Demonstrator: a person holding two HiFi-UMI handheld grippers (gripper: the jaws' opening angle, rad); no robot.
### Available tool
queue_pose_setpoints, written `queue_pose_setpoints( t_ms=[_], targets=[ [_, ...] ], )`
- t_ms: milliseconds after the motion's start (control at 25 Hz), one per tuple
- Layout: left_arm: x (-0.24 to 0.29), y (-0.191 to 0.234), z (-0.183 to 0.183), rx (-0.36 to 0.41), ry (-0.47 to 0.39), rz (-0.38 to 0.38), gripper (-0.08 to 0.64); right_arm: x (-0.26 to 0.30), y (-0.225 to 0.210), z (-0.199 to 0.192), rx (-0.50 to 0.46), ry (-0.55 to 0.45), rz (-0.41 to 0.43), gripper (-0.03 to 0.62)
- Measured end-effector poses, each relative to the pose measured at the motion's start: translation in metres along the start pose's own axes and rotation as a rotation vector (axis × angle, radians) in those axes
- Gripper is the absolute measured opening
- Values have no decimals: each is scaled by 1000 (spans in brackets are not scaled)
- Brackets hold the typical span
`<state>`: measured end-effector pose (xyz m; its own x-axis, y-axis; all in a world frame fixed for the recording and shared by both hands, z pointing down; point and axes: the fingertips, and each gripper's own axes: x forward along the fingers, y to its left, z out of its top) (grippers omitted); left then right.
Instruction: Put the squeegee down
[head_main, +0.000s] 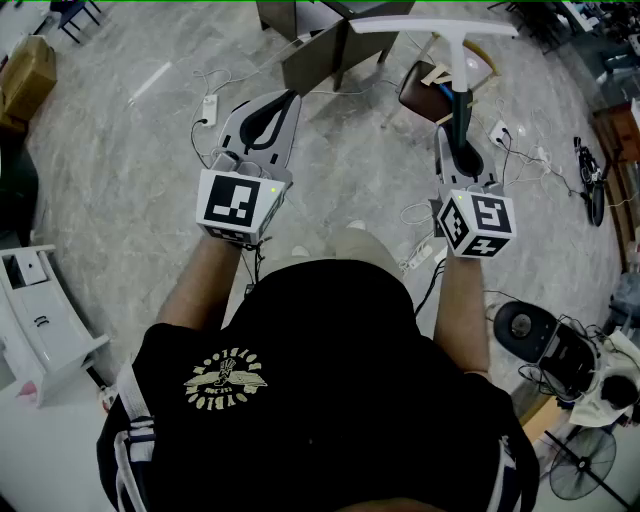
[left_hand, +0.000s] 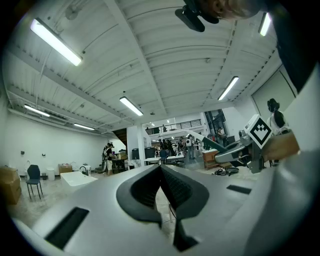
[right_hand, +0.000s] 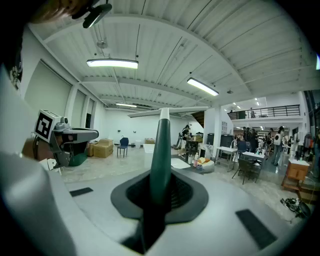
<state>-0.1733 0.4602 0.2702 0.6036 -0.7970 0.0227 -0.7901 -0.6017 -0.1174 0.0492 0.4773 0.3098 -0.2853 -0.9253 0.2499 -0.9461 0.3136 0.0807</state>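
Observation:
The squeegee (head_main: 461, 98) has a dark green handle and a long white blade (head_main: 430, 27) at its far end. My right gripper (head_main: 459, 128) is shut on the handle and holds it in the air, pointing away from me over the floor. In the right gripper view the handle (right_hand: 161, 150) rises straight out from between the jaws, with the blade (right_hand: 167, 111) lying crosswise on top. My left gripper (head_main: 287, 99) hovers level at the left. Its jaws (left_hand: 161, 168) meet at the tips with nothing between them. It is well apart from the squeegee.
Below lies a marbled grey floor with loose cables and a power strip (head_main: 210, 103). A table (head_main: 330, 45) and a brown stool (head_main: 420, 88) stand ahead. A white bench (head_main: 40, 320) is at the left. A round device (head_main: 520, 325) and a fan (head_main: 580, 465) are at the lower right.

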Motion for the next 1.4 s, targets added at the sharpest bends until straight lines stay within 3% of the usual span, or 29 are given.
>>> queue_pose_setpoints(
  t_ms=[160,400,640,880,1120,1400],
  targets=[
    [6,-3,-2,40,8,-7,23,4,-5,-3,9,11,0,60],
    [44,6,6,21,22,17,24,28,-25,-1,27,30,38,60],
    [116,46,-23,12,35,18,23,111,-54,-9,20,36,54,60],
    [196,80,-22,12,44,39,23,183,-102,4,41,25,69,60],
    [268,94,-13,2,15,59,23,236,-150,18,27,44,93,60],
    [352,109,-36,15,51,92,23,300,-210,8,42,38,105,60]
  ],
)
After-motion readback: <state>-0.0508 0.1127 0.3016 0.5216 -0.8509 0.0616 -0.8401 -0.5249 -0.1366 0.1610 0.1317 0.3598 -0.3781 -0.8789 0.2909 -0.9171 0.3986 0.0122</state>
